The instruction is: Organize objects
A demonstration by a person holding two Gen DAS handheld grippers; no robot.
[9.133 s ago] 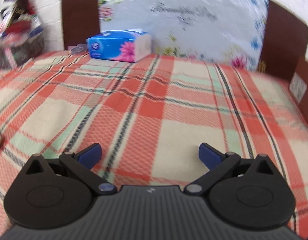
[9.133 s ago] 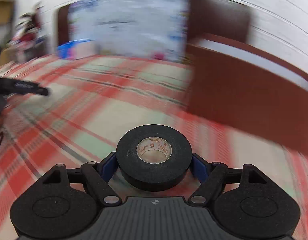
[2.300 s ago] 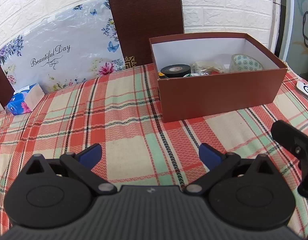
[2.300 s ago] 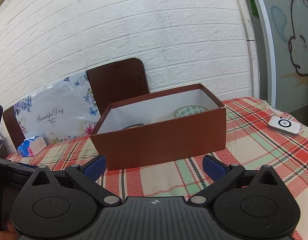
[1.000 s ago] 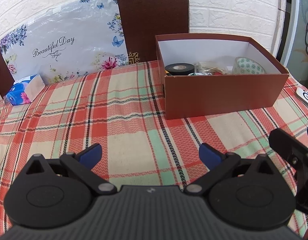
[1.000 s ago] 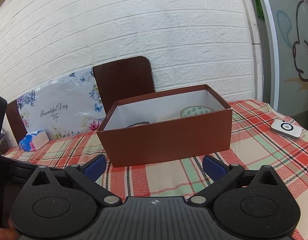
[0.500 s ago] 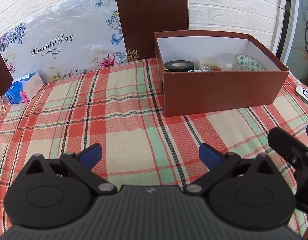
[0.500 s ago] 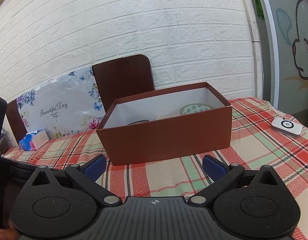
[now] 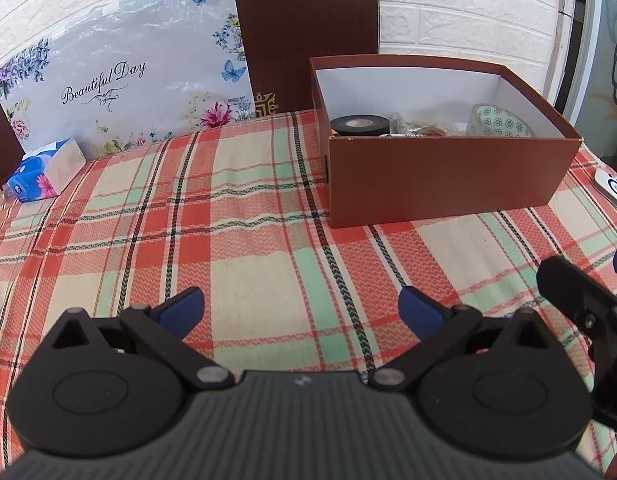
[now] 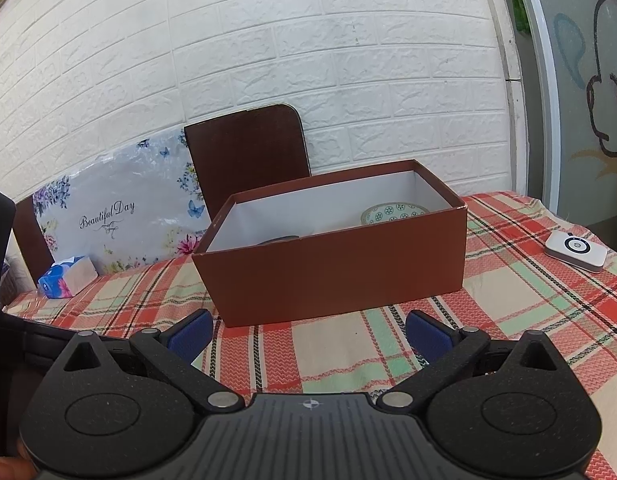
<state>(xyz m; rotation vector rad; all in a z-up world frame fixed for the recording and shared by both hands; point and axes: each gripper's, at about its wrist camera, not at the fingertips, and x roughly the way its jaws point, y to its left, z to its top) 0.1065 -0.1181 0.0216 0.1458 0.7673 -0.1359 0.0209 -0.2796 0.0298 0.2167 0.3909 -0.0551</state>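
Note:
A brown cardboard box [image 9: 440, 176] stands open on the plaid tablecloth; it also shows in the right wrist view [image 10: 340, 276]. Inside it lie a black tape roll [image 9: 359, 125], a patterned bowl [image 9: 499, 120] and some small packets [image 9: 418, 127]. The bowl's rim shows in the right wrist view [image 10: 392, 213]. My left gripper [image 9: 300, 308] is open and empty, low over the cloth in front of the box. My right gripper [image 10: 308, 334] is open and empty, close to the box's front wall; part of it shows in the left wrist view [image 9: 580, 300].
A blue tissue pack [image 9: 40, 172] lies at the far left by a floral "Beautiful Day" bag [image 9: 120, 80]. A dark chair back [image 9: 304, 32] stands behind the box. A small white device [image 10: 574, 257] lies on the cloth to the box's right.
Since nine seconds ago the right gripper has let go of the black tape roll, which now lies in the box. Over the last second both grippers have hardly moved.

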